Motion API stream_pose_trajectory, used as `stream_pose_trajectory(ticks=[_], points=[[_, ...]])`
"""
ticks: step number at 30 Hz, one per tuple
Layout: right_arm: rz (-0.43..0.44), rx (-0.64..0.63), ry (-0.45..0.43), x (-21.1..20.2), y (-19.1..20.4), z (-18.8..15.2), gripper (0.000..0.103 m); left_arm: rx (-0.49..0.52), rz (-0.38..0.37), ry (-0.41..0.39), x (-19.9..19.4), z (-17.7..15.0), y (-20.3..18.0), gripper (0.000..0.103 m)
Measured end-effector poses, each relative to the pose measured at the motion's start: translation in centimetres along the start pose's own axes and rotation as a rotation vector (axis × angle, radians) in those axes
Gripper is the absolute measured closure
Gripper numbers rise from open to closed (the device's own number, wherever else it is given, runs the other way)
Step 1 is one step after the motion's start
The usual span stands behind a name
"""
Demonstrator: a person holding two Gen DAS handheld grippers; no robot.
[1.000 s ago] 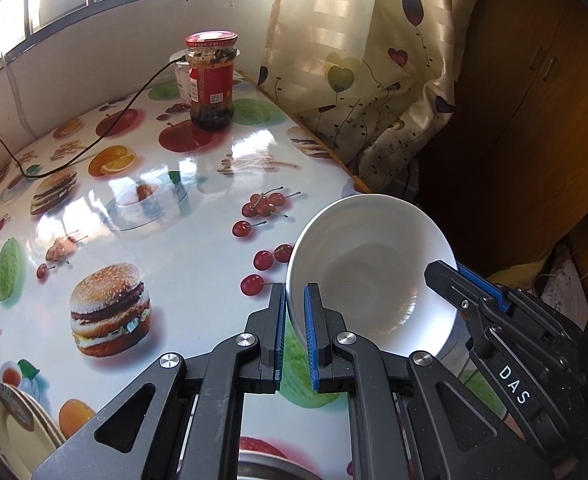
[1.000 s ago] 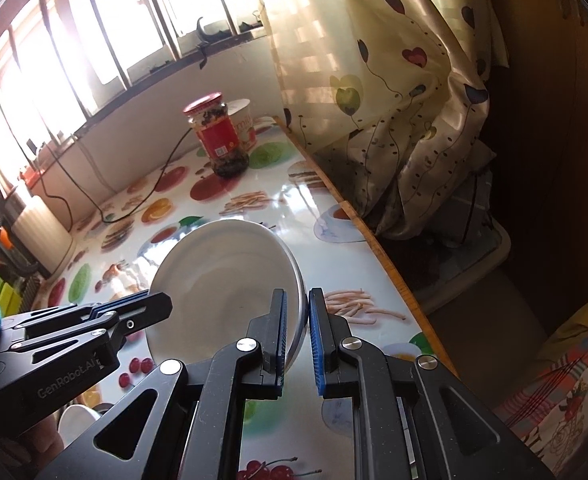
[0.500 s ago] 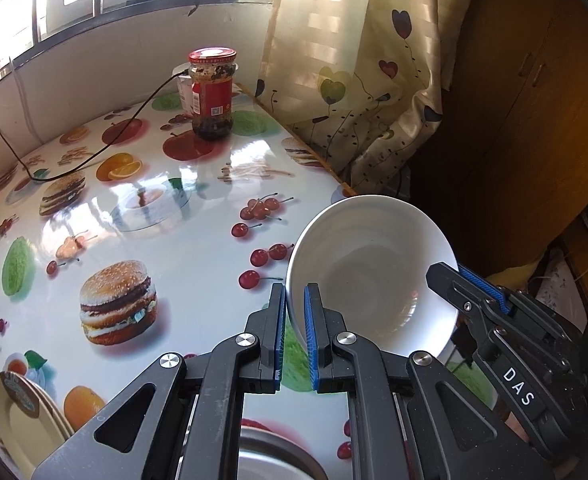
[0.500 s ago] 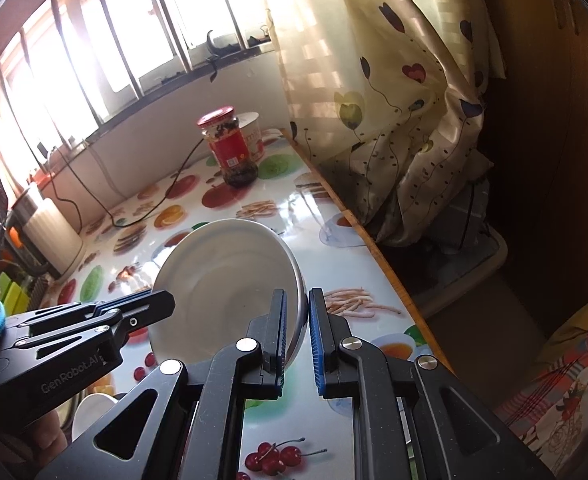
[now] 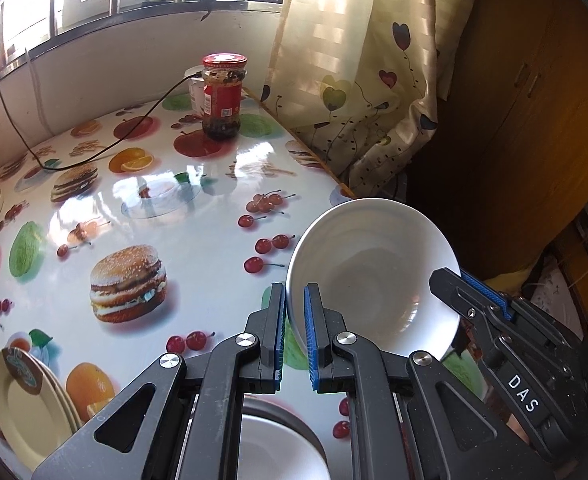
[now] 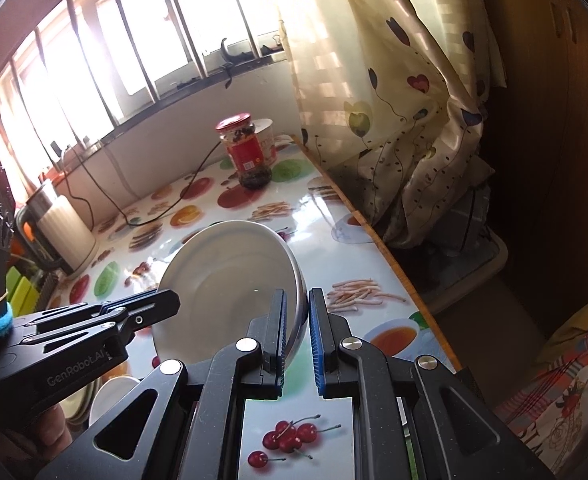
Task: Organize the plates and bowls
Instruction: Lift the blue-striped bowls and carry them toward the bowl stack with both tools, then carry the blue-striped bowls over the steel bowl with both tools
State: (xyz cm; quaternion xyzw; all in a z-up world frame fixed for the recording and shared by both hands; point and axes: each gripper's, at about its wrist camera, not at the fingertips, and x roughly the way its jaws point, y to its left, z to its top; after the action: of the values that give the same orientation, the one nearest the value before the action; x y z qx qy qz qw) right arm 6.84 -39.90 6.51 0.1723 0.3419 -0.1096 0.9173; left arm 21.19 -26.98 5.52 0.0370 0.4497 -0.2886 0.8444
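While I hold the white bowl [image 5: 369, 280] tilted in the air above the tabletop [image 5: 198, 256] edge, both tools grip its rim: left tool [image 5: 294, 332] clamped on the near-left side, right tool [image 6: 295, 332] on the opposite side. Cream plates [image 5: 30, 404] are stacked at left, another bowl [image 5: 278, 452] sits below, and a red-lidded jar [image 5: 222, 96] stands far back.
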Motion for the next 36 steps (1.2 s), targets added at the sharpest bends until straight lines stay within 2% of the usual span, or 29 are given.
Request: stream_pose_trajectory(ticks=[36], points=[[0.078, -0.041, -0.029, -5.0, 4.5, -3.3, 0.091, -0.082, -0.011, -0.055, -6.4, -4.7, 2.9, 0.093]])
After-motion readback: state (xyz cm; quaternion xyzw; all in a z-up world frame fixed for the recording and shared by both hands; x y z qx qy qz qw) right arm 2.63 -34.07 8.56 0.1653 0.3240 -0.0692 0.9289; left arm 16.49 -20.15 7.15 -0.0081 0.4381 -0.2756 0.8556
